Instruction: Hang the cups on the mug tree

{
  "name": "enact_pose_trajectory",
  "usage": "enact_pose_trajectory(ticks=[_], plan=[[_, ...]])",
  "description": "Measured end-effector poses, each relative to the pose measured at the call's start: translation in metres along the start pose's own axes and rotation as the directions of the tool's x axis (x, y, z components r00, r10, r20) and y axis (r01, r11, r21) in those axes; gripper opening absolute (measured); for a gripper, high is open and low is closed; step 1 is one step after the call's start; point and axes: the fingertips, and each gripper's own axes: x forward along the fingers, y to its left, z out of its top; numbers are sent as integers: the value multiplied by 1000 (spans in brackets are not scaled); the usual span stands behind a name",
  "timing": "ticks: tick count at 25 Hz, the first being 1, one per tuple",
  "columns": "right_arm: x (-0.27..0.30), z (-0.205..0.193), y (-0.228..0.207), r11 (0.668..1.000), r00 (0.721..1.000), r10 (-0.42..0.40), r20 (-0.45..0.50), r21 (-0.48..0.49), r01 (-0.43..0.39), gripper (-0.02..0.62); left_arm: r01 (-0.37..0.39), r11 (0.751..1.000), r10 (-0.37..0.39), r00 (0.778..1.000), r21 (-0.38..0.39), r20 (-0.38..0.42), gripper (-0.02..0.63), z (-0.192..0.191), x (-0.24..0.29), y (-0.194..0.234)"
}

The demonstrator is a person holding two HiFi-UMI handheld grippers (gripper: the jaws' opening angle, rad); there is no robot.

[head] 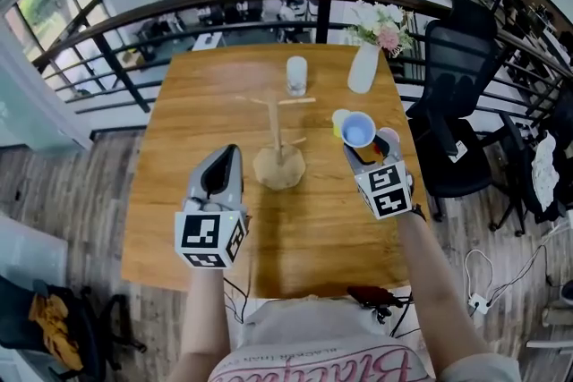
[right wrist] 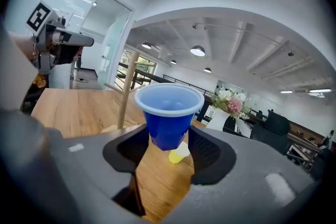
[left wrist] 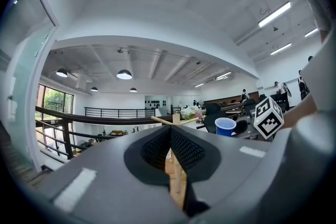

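Presently, the blue plastic cup is gripped upright in the right claw, clear of the wooden surface and right of the wooden mug tree, while the left claw is clenched empty; carriage to a peg and tipping over it is judged to be required next.

Pink script on the person's shirt, upside down, perhaps begins "Bla".

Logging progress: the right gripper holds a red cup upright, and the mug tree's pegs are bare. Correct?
Not red: it is a blue cup, as the right gripper view shows. The right gripper holds it upright, and the mug tree has bare pegs.
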Motion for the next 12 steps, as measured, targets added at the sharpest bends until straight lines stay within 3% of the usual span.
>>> enact_pose_trajectory(ticks=[5,12], plan=[[8,38,2,994,1000,2,24,-106,1,235,-16,1000,16,1000,-14,13,18,3,-9,8],[26,54,1,966,999,-27,-33,-257,17,235,-15,1000,16,1000,-19,16,18,0,-16,7]])
